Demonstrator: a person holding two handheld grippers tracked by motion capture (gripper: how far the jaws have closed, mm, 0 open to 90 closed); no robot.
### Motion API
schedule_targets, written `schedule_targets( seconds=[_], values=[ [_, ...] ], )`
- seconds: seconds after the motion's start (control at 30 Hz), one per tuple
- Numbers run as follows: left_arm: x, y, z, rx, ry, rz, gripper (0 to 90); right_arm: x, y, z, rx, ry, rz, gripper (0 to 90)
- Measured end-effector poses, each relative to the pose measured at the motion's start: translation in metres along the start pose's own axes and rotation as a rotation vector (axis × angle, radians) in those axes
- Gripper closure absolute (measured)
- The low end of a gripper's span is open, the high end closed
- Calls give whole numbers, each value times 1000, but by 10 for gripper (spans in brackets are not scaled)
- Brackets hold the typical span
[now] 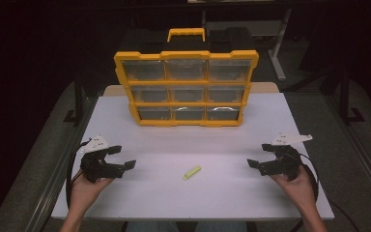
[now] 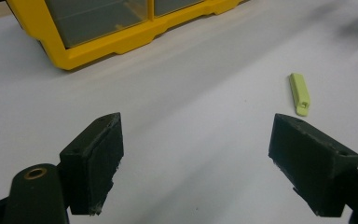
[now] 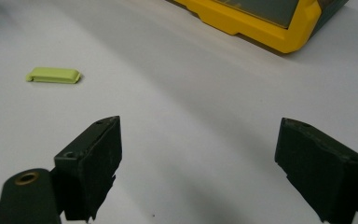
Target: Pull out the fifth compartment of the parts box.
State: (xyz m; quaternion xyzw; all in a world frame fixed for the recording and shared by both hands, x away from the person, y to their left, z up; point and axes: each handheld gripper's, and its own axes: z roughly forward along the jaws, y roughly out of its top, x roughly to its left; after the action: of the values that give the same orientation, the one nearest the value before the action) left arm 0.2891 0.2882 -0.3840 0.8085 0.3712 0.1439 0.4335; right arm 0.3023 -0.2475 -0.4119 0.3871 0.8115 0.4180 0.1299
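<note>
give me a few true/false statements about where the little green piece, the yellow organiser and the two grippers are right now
1. The green piece lies flat on the white table, between the two grippers. True.
2. The left gripper is shut on the green piece. False: its jaws stand open with nothing between them, and the piece lies apart from it.
3. The yellow organiser stands upright at the far side of the table. True.
4. The right gripper touches the organiser. False: it is held near the table's near edge, well apart from it, jaws open.
5. The green piece sits inside a drawer of the organiser. False: it lies on the bare table.
</note>
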Motion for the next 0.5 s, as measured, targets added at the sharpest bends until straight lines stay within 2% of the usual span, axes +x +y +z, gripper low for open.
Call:
schedule_targets(
  seconds=[0.5],
  values=[
    [-3,-3,3,22,-20,11,184,2,0,1,-2,10,-12,138]
  ],
)
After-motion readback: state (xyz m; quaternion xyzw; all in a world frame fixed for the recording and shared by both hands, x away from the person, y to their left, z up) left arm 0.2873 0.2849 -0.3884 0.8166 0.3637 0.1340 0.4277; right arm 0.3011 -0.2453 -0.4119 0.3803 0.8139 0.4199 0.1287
